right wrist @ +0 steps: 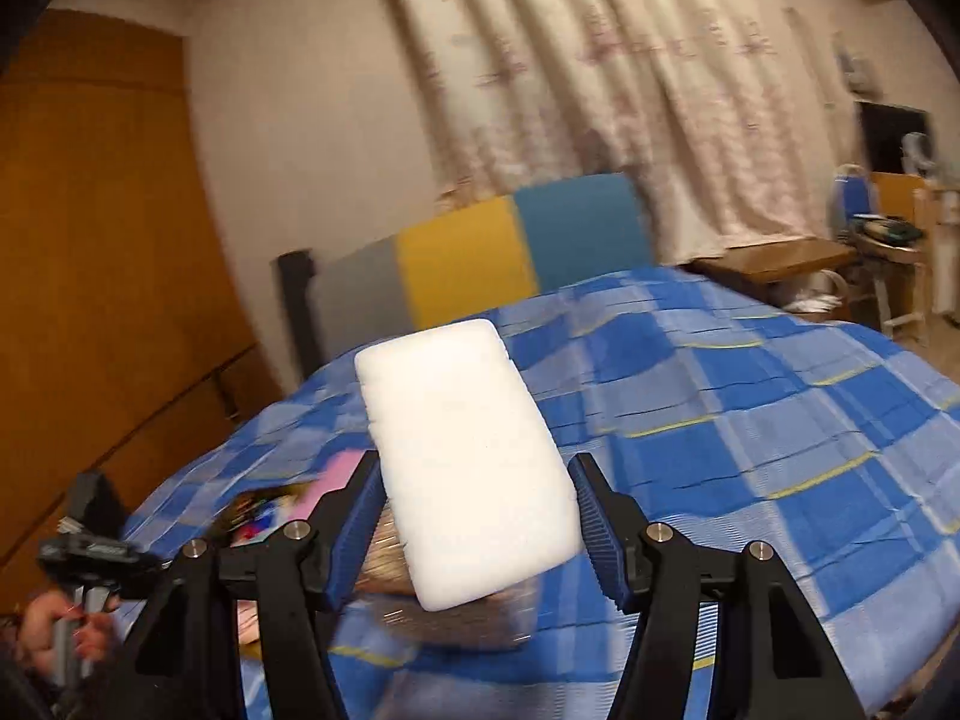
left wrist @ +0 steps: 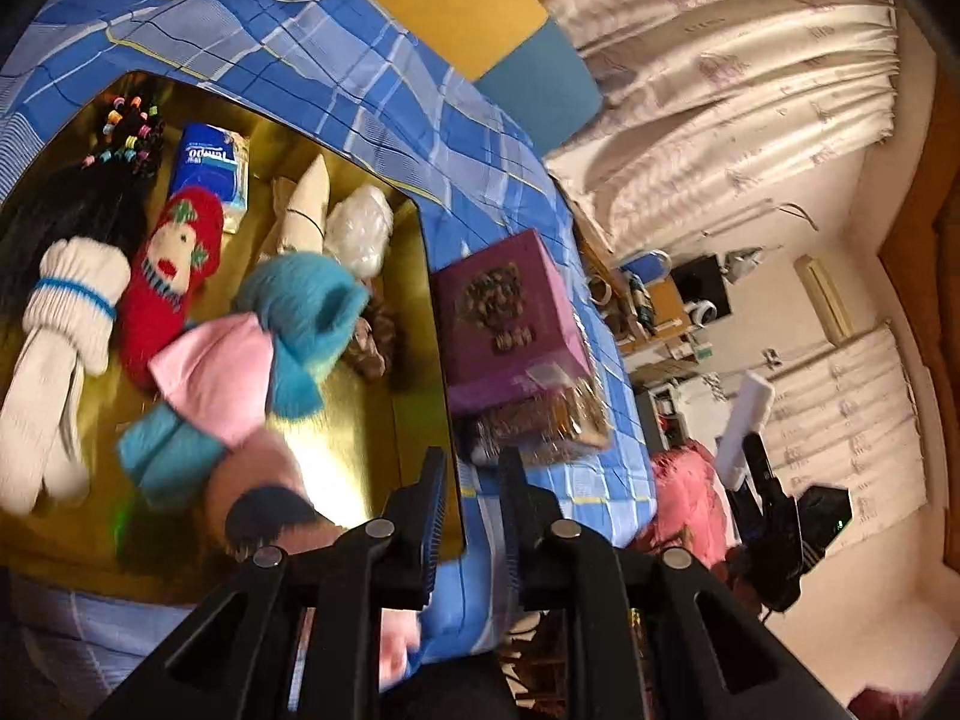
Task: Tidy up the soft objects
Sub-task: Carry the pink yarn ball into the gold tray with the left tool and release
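Note:
A gold tray (left wrist: 372, 420) lies on the blue plaid bed and holds soft things: white socks (left wrist: 60, 324), a red knit face sock (left wrist: 171, 276), a blue and pink plush toy (left wrist: 264, 348), a tissue pack (left wrist: 210, 171), a black wig with coloured hair ties (left wrist: 129, 129) and a white fluffy ball (left wrist: 360, 228). My left gripper (left wrist: 474, 516) is open and empty over the tray's near right corner. My right gripper (right wrist: 474, 534) is shut on a white sponge block (right wrist: 468, 462), held in the air above the bed; it also shows in the left wrist view (left wrist: 744, 426).
A purple box (left wrist: 510, 324) stands on a clear packet (left wrist: 546, 426) on the bed just right of the tray. The headboard (right wrist: 516, 246) is grey, yellow and blue. Curtains (right wrist: 600, 90), a wooden wardrobe (right wrist: 90, 240) and a cluttered desk (right wrist: 888, 240) surround the bed.

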`<state>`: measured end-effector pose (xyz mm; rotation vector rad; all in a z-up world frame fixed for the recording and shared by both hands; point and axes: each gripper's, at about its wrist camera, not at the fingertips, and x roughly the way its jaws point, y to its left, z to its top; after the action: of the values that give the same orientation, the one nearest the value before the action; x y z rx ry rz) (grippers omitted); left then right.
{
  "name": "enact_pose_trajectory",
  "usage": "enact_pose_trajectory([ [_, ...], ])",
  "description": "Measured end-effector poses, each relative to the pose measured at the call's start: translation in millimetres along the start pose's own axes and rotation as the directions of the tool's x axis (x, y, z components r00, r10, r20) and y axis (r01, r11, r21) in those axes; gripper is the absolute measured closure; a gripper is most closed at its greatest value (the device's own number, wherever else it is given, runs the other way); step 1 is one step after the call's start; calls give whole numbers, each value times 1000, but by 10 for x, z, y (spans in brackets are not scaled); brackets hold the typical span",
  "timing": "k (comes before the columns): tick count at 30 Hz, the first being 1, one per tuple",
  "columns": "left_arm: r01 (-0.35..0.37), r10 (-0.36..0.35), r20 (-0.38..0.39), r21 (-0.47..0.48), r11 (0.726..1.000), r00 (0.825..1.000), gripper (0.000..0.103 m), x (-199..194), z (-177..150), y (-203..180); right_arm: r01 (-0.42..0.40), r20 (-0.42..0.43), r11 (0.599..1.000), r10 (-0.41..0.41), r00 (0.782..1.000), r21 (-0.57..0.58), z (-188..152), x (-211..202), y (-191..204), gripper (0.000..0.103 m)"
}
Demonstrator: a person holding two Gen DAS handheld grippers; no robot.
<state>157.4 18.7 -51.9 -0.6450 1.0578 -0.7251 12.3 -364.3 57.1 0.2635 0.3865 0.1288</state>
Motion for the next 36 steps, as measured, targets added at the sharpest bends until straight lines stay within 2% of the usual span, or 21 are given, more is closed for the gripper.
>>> enact_pose_trajectory([
  [2,-7,7,-4,24,1000,1000,86,-95,-53,6,-43,-15,999,43,999,-27,-55,29,196,41],
  [7,-75,78,-21,108,991,997,86,-441,-262,14,-127,-61,991,124,990,-52,-218,156,542,41],
  [11,-107,124,-96,162,981,988,86,-355,-441,-37,-168,-103,983,160,982,-77,-334,287,751,41],
  [13,-127,149,-98,196,972,984,86,-240,-462,-82,-179,-117,981,170,979,-75,-363,344,812,41],
  [17,-74,93,-107,168,983,990,86,-50,-357,-95,-184,-125,980,173,977,-81,-384,376,886,41],
  [20,-23,36,-113,119,993,993,86,145,-217,-86,-173,-123,979,160,979,-104,-401,381,944,41],
  [25,23,-21,-132,15,1000,991,85,569,-54,-28,-168,-143,981,154,978,-97,-425,432,1002,41],
  [28,38,-38,-65,-9,999,997,72,416,-15,-35,-165,-148,981,149,978,-103,-436,438,1052,41],
  [31,-50,48,33,69,996,998,65,61,4,-97,-181,-160,976,160,974,-122,-460,467,1118,40],
  [32,-108,99,86,106,988,991,61,-105,-2,-130,-188,-170,974,166,971,-129,-471,494,1146,40],
  [34,-199,174,165,146,969,971,58,-350,-23,-170,-215,-200,968,187,962,-131,-506,588,1222,40],
  [36,-294,247,251,168,941,936,58,-616,-59,-200,-247,-233,961,214,949,-121,-533,683,1297,40],
])
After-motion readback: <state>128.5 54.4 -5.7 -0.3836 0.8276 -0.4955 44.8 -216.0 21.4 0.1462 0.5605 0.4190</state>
